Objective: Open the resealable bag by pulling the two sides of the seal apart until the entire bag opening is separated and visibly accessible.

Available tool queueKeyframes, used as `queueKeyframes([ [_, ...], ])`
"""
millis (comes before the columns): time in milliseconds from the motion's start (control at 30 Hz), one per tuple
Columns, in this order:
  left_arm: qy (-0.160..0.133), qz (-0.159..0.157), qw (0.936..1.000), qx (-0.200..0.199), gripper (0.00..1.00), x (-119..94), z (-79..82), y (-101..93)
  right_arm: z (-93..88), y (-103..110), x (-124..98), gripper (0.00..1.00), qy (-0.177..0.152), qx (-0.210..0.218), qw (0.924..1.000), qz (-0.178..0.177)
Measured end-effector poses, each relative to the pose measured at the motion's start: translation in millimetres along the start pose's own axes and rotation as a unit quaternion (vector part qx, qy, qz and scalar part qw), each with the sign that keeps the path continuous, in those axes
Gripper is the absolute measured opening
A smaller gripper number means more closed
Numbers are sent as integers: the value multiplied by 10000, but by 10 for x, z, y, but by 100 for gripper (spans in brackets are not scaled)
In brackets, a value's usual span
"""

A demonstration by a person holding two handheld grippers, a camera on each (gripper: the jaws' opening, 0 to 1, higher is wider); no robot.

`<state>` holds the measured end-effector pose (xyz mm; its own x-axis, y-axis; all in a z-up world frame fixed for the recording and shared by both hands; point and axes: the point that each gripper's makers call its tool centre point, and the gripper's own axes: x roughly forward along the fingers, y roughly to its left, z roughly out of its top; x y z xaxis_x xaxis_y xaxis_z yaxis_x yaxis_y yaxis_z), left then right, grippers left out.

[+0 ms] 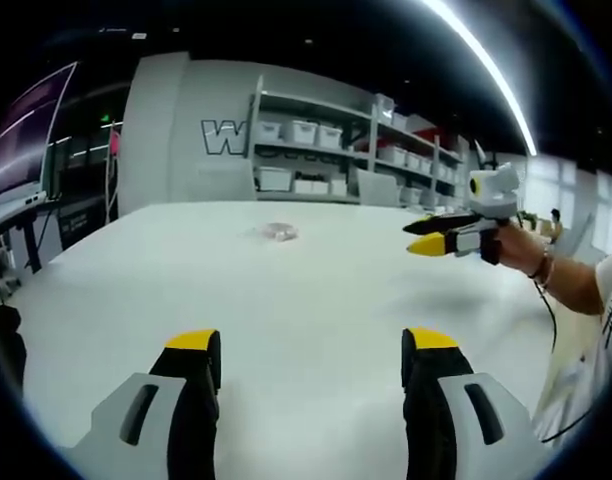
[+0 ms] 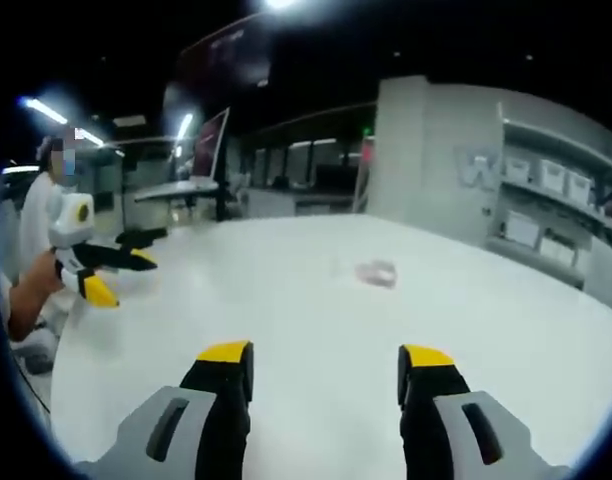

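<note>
Bag (image 1: 278,232) — a small, pale, translucent pouch lying flat on the white table (image 1: 286,300), well beyond both grippers and touched by neither. In the left gripper view its long axis runs roughly across the picture; in the right gripper view the bag (image 2: 376,272) appears as a faint pinkish smudge, again wider than tall. Which end carries the seal, and whether the seal is shut, is too blurred and small to tell.

Left gripper (image 1: 311,350): its yellow-tipped jaws stand wide apart above bare tabletop, gripping nothing. Seen from the right gripper view, the left gripper (image 2: 121,275) hovers over the table's near-left edge, jaws spread, a hand behind it.

Right gripper (image 2: 324,362): jaws likewise spread, nothing between them. From the left gripper view, the right gripper (image 1: 426,235) enters from the right, held by a hand (image 1: 516,245) with a band at the wrist; its jaws are parted and point toward the table's middle.

Background: shelves (image 1: 336,150) with pale bins. Large letters on the grey wall (image 1: 176,130) are partly hidden — only a "W" (image 1: 223,137) reads clearly.
</note>
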<state>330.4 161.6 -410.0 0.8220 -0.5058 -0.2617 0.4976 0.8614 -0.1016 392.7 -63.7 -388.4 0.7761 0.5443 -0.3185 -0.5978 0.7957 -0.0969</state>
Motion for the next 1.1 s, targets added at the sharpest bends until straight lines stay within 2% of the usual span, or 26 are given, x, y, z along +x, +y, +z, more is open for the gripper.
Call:
queueKeyframes([
  [667,41,15,10000,27,72,11,27,44,-26,-59,246,56,175,-54,9998,19],
  [1100,35,75,10000,10,72,14,44,76,66,-166,419,53,156,-80,9998,14],
])
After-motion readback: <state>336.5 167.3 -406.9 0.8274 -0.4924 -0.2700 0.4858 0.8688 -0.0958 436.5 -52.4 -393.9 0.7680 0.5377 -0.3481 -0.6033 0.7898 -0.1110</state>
